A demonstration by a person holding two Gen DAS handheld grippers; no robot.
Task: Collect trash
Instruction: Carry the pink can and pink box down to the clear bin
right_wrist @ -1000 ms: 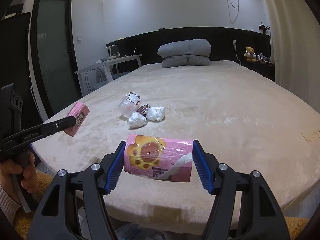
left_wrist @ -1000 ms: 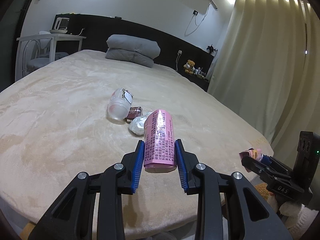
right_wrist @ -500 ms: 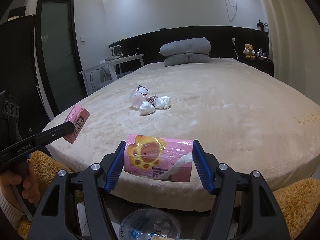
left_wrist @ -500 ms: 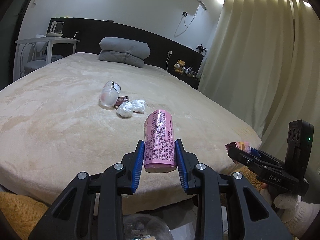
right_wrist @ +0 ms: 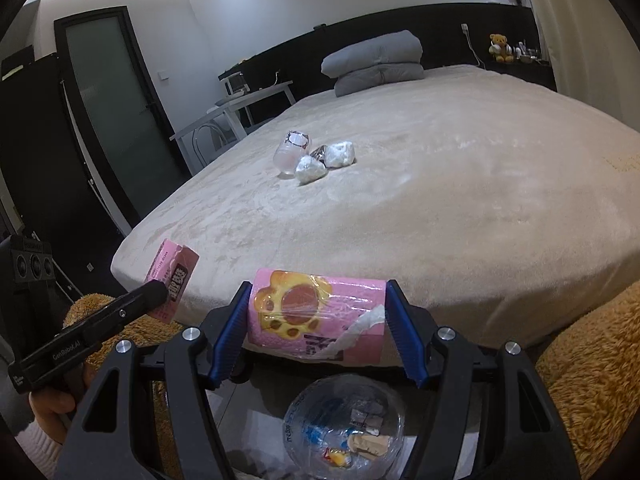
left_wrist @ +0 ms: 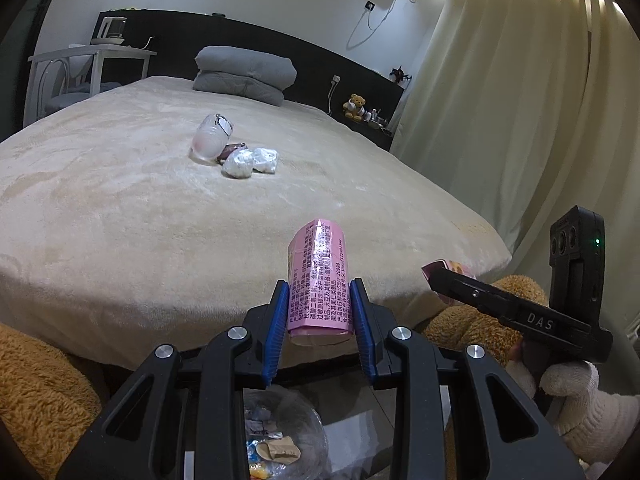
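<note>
My left gripper [left_wrist: 319,312] is shut on a pink snack box [left_wrist: 319,280], held end-on beyond the foot of the bed. My right gripper [right_wrist: 316,328] is shut on a pink paw-print packet [right_wrist: 316,320], held sideways. Each shows in the other view: the left gripper [right_wrist: 160,292] with its box [right_wrist: 172,280], the right gripper [left_wrist: 436,276] with its packet [left_wrist: 452,268]. A clear trash bin [right_wrist: 344,428] with scraps sits on the floor below both, also in the left wrist view [left_wrist: 280,436]. On the bed lie a clear plastic cup [left_wrist: 210,142], two crumpled white wads [left_wrist: 239,163] and a dark wrapper [left_wrist: 232,149].
The beige bed [left_wrist: 120,208] fills the middle, with grey pillows [left_wrist: 246,74] at its head. Brown furry rugs [right_wrist: 592,368] lie at the bed's foot. A white side table [left_wrist: 92,56] stands left, curtains [left_wrist: 520,100] right, and a dark door [right_wrist: 112,112] in the right wrist view.
Both grippers have drawn back from the bed and lowered, still holding their pink items. The trash bin has come into view beneath them.
</note>
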